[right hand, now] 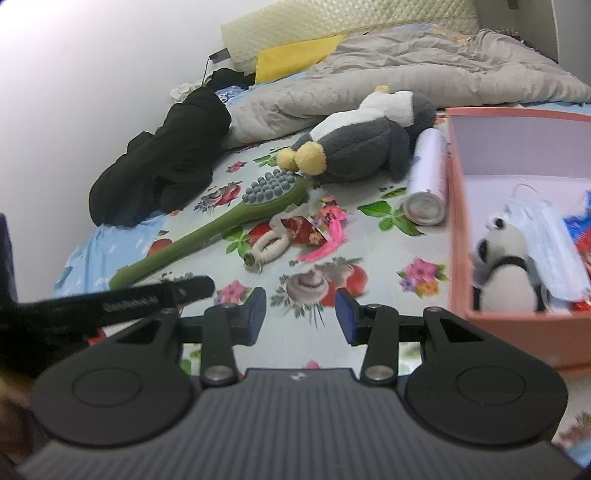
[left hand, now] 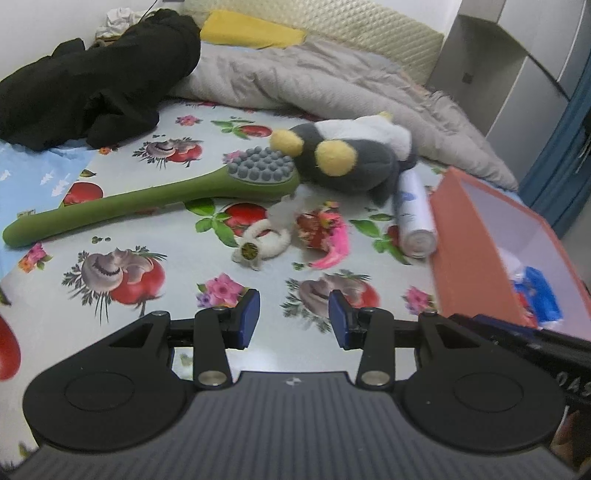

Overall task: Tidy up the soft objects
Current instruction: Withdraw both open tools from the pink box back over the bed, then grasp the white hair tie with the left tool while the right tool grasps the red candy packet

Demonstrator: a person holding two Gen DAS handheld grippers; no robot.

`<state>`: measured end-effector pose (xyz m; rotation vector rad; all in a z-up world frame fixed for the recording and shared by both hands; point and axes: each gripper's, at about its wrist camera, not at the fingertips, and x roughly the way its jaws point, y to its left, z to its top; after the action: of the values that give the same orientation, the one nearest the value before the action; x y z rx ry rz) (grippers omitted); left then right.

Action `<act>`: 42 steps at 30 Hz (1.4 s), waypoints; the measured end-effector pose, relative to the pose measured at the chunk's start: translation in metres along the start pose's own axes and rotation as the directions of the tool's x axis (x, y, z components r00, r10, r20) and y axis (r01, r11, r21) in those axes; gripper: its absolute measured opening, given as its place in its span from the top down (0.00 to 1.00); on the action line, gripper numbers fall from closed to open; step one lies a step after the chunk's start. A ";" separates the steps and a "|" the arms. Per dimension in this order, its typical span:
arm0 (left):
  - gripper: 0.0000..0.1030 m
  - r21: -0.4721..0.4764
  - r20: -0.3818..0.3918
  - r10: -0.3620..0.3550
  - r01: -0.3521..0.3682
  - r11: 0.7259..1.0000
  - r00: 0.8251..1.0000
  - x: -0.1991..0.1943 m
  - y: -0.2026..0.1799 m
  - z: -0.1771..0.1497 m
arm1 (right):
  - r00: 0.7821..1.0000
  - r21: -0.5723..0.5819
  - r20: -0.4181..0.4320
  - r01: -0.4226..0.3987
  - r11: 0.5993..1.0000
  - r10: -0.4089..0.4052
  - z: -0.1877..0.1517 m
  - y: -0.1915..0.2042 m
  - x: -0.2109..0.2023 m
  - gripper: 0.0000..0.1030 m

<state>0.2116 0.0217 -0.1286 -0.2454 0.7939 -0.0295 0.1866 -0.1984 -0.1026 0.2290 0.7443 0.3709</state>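
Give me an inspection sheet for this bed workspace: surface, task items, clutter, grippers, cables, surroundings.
Surface: bed sheet printed with fruit and flowers, partly covered by a rumpled grey quilt.
Job's things: grey plush toy lying on the sheet; white scrunchie and pink-red cloth piece beside it; pink box holding a panda toy and a face mask.
Clutter: green massage brush; white spray can against the box; black clothing; yellow cloth.
Grippers: left gripper open, empty; right gripper open, empty.
Cables: a thin dark cord by the wall.
Surroundings: white wall, padded headboard, grey cabinet.
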 end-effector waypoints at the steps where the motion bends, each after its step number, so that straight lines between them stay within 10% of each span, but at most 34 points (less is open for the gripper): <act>1: 0.54 0.003 -0.006 -0.003 0.003 1.000 1.000 0.007 0.003 0.002 | 1.000 0.002 -0.001 -0.004 1.000 0.004 0.003 0.000 0.007 0.57; 18: 0.54 0.056 -0.034 -0.001 0.003 0.998 0.999 0.114 0.041 0.027 | 0.999 0.020 -0.037 -0.002 1.000 0.003 0.049 -0.004 0.134 0.57; 42: 0.64 0.119 0.013 -0.099 0.097 0.988 0.995 0.149 0.046 0.018 | 0.989 -0.071 -0.147 0.007 0.997 -0.017 0.053 -0.002 0.218 0.59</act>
<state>0.3263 0.0529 -0.2318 -0.1725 0.7582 -0.1665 0.3717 -0.1156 -0.1996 0.1317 0.8762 0.4051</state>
